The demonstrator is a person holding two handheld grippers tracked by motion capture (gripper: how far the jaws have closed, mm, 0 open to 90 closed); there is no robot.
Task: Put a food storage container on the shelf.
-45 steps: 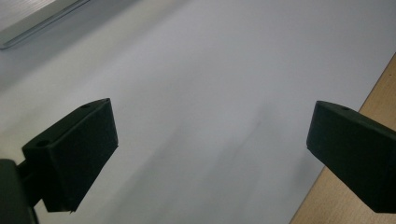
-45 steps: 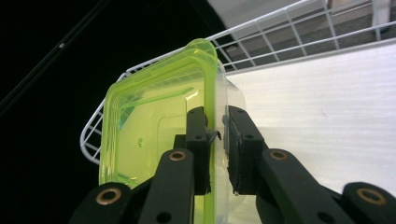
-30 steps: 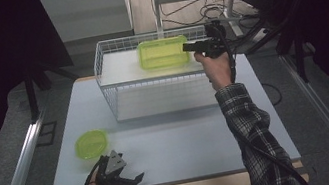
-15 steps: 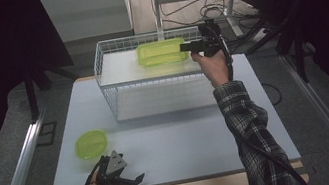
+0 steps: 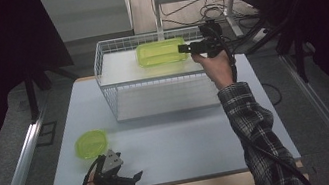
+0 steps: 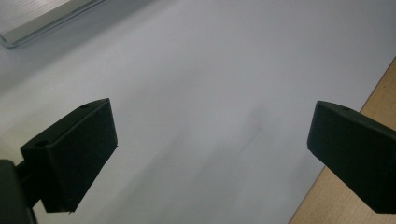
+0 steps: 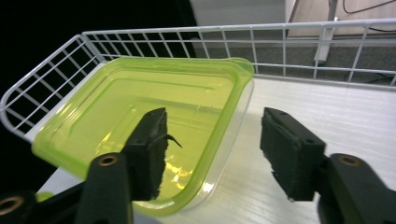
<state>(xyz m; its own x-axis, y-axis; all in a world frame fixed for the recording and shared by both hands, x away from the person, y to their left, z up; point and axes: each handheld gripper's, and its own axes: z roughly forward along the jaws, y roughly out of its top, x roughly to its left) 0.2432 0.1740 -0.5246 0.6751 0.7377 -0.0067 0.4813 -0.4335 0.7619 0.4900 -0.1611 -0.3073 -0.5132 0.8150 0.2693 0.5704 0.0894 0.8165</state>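
Observation:
A clear lime-green container (image 5: 161,52) sits on the white top shelf of a wire basket rack (image 5: 104,85) at the back of the table. My right gripper (image 5: 181,49) is at its right end, open. In the right gripper view the gripper (image 7: 212,122) straddles the container (image 7: 154,105): one jaw is inside it, the other outside, and the wall stands between them untouched. A round green lid (image 5: 91,144) lies on the table at the front left. My left gripper (image 5: 135,181) rests open just right of the lid, and between its jaws (image 6: 210,126) is bare table.
The white wire rim (image 7: 187,32) fences the shelf's back and left side. A lower shelf (image 5: 163,97) sits under the top one. The pale table mat (image 5: 185,139) ends in a wooden front edge (image 6: 355,205). Cables and a metal stand lie behind the rack.
The green container looked tipped up a second ago and now lies flatter on the shelf. The right gripper has edged slightly left. The left gripper has stayed put.

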